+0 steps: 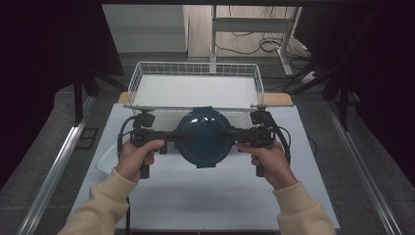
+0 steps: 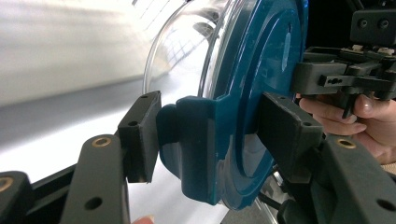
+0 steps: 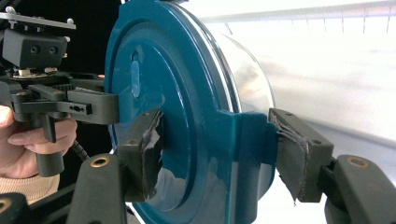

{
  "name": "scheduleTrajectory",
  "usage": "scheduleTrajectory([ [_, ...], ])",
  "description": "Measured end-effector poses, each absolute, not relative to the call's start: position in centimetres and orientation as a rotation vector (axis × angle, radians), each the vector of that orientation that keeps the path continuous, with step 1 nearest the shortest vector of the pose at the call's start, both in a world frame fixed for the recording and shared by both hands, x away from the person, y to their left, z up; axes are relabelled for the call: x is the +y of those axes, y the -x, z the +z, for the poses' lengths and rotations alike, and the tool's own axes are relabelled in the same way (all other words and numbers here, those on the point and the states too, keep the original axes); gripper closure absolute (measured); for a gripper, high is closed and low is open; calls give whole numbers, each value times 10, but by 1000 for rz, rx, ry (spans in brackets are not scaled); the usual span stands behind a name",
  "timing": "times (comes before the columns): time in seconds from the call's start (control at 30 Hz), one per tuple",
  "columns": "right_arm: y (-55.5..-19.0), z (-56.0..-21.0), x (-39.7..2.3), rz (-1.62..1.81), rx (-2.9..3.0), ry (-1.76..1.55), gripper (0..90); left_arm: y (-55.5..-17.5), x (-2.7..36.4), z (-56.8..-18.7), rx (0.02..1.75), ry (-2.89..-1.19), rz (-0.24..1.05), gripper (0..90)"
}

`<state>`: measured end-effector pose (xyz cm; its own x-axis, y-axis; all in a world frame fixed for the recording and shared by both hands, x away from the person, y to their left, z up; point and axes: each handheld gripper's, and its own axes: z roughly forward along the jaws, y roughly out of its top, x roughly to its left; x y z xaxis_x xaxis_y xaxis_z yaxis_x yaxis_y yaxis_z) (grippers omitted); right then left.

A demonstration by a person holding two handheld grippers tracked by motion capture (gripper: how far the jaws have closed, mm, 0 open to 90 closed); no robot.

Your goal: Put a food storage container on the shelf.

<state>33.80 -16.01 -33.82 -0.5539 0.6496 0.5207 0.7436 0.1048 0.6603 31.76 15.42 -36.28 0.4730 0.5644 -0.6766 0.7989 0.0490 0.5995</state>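
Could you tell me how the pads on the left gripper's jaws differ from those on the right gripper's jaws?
The left gripper has smooth, intact black pads, while the right gripper has torn, fraying pads with loose edges. In the high view the left gripper grips the container's left side and the right gripper its right. Both clamp a latch tab of the teal lid on the clear round container.

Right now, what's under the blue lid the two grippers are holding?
Under the blue lid sits a clear bowl, its wall showing at the lid's edge. Nothing shows through that wall, but the lid covers the rest of the inside.
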Motion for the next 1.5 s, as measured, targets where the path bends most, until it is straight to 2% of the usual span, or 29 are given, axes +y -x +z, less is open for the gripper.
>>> scheduleTrajectory([
  [0.93,-376,-269,-154,-1502,-2322,1360,380,-358,161,-291,1158,-1653,-203,405],
  [1.5,-418,-254,-152,-1527,-2313,1359,385,-406,165,-279,1162,-1641,-225,403],
])
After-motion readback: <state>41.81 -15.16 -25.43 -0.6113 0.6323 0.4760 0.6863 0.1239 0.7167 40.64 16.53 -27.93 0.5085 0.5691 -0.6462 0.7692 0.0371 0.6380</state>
